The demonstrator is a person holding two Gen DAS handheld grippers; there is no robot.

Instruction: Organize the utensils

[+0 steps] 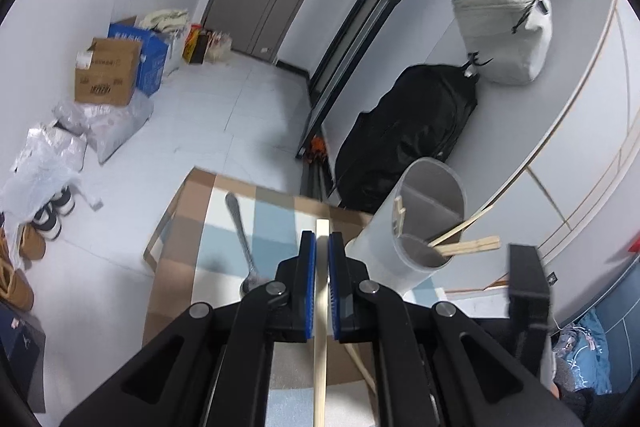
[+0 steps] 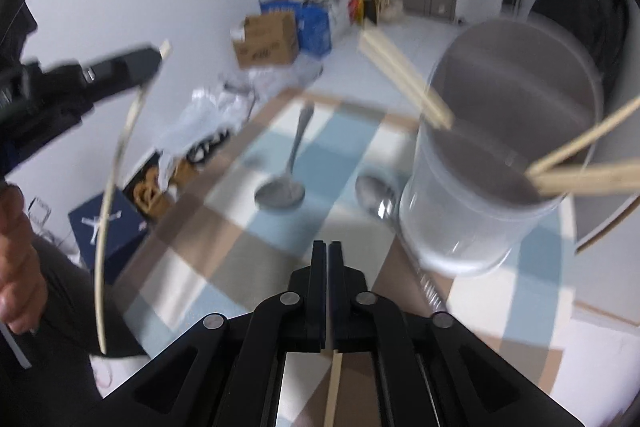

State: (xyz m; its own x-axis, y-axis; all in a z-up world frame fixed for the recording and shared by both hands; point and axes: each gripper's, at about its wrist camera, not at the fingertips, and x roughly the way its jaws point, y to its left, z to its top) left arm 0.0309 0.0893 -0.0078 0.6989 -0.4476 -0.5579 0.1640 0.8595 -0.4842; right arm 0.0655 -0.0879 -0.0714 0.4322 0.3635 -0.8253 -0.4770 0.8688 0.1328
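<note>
The left gripper [image 1: 322,241] clamps one chopstick [image 1: 321,327] above the checked table [image 1: 224,227]; the right gripper [image 2: 327,247] is pressed shut, seemingly on a chopstick [image 2: 333,387] too. Mid-task — the next move is probably dropping the left stick into the tilted holder [image 1: 400,239] just beside it. A spoon [image 1: 240,223] waits on the table.

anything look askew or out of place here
Two spoons lie loose on the checked mat beside the divided holder, and the chopsticks inside it splay out at different angles.
</note>
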